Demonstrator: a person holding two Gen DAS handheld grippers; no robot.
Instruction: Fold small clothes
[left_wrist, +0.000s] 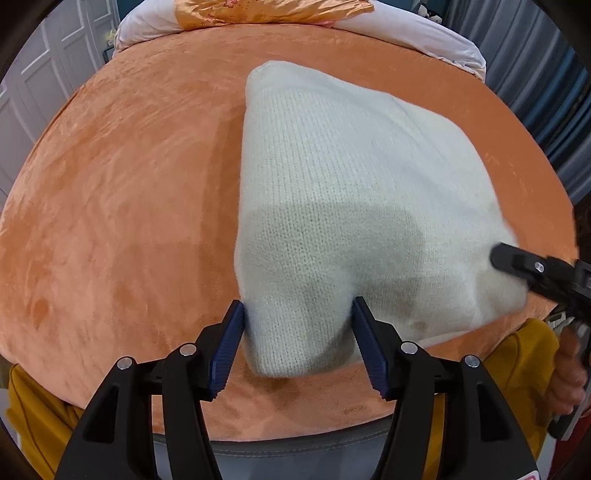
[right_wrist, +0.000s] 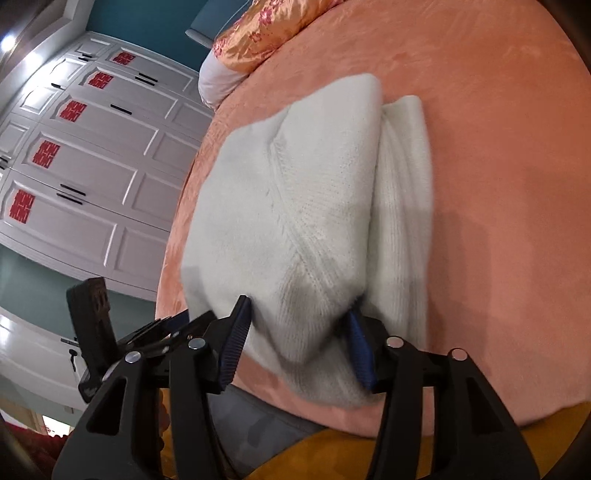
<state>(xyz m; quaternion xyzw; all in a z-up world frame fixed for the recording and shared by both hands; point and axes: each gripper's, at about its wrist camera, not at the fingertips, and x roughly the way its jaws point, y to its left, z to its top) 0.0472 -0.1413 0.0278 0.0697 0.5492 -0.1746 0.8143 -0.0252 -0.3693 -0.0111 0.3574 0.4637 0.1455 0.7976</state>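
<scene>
A folded white knit garment (left_wrist: 351, 192) lies on the orange velvet bed (left_wrist: 129, 184). My left gripper (left_wrist: 299, 347) stands open, its blue pads on either side of the garment's near left corner. The right gripper's finger (left_wrist: 517, 262) touches the garment's right edge in the left wrist view. In the right wrist view the garment (right_wrist: 295, 184) lies in layers, and my right gripper (right_wrist: 295, 347) is open around a bunched near corner. The left gripper (right_wrist: 166, 328) shows at the left edge of the bed.
A white pillow with an orange satin cover (left_wrist: 258, 14) lies at the bed's head. White wardrobe doors with red stickers (right_wrist: 74, 147) stand beyond the bed's side. Yellow cloth (left_wrist: 517, 354) and grey cloth (left_wrist: 295, 446) lie at the near edge.
</scene>
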